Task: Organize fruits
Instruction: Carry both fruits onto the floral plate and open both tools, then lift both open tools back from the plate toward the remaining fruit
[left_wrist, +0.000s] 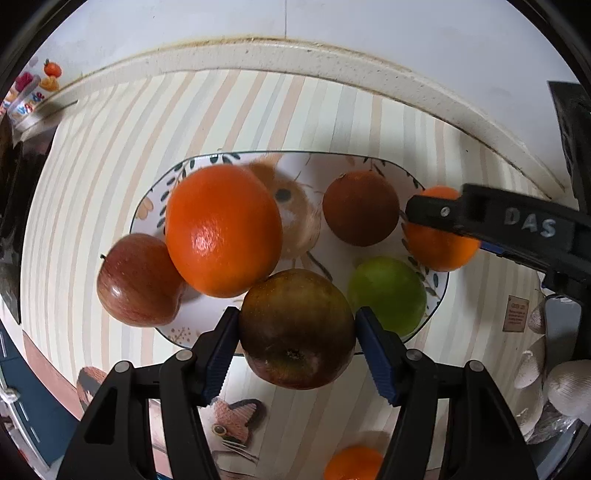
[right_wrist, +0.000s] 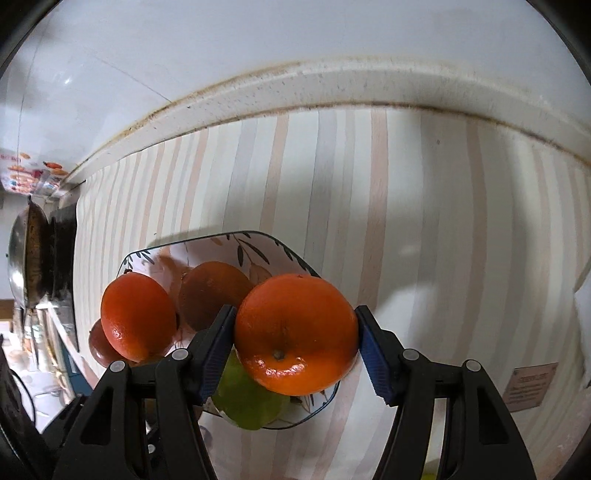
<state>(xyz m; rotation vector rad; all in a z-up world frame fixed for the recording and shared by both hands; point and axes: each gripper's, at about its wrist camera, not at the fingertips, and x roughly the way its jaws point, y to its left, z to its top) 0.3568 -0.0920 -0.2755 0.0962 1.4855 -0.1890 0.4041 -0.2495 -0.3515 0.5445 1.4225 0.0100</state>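
Left wrist view: left claw (left_wrist: 296, 334) clamps a dark reddish-brown apple (left_wrist: 297, 328) between its blue pads (left_wrist: 218, 354), at the 6 o'clock rim of a patterned plate (left_wrist: 437, 286). The plate sits on a striped tabletop (left_wrist: 258, 110). On the plate: a big orange (left_wrist: 221, 229) at 9 o'clock, a dark shaded orange (left_wrist: 360, 208) at 1 o'clock, a green apple (left_wrist: 388, 293) at 4 o'clock, just beside the held apple. A red apple (left_wrist: 138, 280) sits at the plate's 8 o'clock edge, touching the big orange. The right claw (left_wrist: 439, 221) comes in from 3 o'clock, closed around a small orange (left_wrist: 437, 247) over the plate's right rim. Another orange (left_wrist: 354, 463) lies on the tabletop at the bottom, partly hidden behind the finger. Some pale shells (left_wrist: 565, 387) sit at the right edge.

Right wrist view: right claw (right_wrist: 295, 341) holds the small orange (right_wrist: 295, 332) tight between both pads (right_wrist: 373, 362), stem end facing the camera, above the plate's (right_wrist: 255, 243) right rim. Green apple (right_wrist: 247, 398) sits below it at 7 o'clock, partly covered. Big orange (right_wrist: 138, 317) at 9 o'clock, dark orange (right_wrist: 212, 291) behind it toward 10 o'clock, red apple (right_wrist: 99, 343) peeks out under the big orange. Striped tabletop (right_wrist: 406, 221) fills the rest. A small card (right_wrist: 528, 386) lies at 4 o'clock.
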